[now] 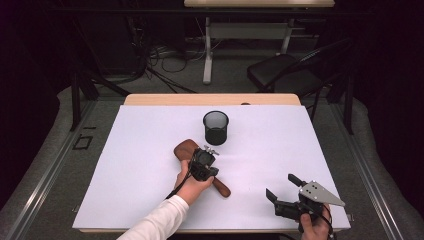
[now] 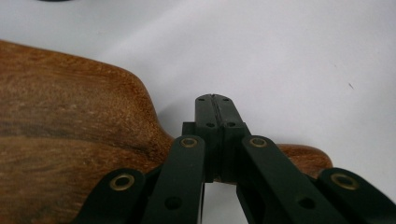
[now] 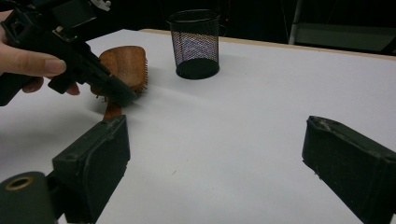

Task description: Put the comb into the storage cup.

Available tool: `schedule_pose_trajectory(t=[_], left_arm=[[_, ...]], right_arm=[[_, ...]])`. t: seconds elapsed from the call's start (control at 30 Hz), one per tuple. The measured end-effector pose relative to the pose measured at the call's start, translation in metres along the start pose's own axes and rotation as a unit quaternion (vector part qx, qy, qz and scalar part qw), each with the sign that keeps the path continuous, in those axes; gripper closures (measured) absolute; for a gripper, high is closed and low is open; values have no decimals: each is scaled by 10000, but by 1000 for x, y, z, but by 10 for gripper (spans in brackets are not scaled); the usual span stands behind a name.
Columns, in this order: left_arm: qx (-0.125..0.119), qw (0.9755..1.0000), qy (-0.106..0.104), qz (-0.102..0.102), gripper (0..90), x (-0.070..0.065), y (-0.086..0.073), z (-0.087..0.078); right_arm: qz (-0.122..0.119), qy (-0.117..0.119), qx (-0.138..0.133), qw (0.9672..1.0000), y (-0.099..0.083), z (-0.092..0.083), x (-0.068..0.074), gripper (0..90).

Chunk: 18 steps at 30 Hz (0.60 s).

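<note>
We see the wooden hairbrush (image 1: pixel 188 151) lying slantwise mid-bench, handle toward us, directly under the left gripper (image 1: pixel 204 161), whose jaws are pressed together over its neck, while the right gripper (image 1: pixel 280 188) waits wide and empty, well apart.

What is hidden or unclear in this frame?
- Hairbrush middle: high view, covered by the left gripper and hand.
- Brush bristles: left gripper view, underneath the wood.
- Mesh cup contents: too dark inside.
- Right gripper handle: high view, cut off by the bottom edge.

Mesh cup (image 1: pixel 216 128) (just beyond brush (image 1: pixel 186 149))
</note>
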<state>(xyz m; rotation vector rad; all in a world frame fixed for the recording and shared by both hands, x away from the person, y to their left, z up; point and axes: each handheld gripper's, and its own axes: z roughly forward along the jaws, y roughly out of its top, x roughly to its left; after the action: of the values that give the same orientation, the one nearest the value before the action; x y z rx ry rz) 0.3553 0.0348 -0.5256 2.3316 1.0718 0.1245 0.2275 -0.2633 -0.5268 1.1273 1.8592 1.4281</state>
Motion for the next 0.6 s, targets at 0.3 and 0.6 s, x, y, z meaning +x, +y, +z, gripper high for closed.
schedule_pose_trajectory(t=[0.3,0.6], left_arm=[[92,9999,-71,81,900,1,-14,-6],[99,9998,-122,139,900,1,-27,-14]], right_arm=[[-4,-2,2,10000,0,0,0,75],[15,3,23,10000,-1,1,0,76]])
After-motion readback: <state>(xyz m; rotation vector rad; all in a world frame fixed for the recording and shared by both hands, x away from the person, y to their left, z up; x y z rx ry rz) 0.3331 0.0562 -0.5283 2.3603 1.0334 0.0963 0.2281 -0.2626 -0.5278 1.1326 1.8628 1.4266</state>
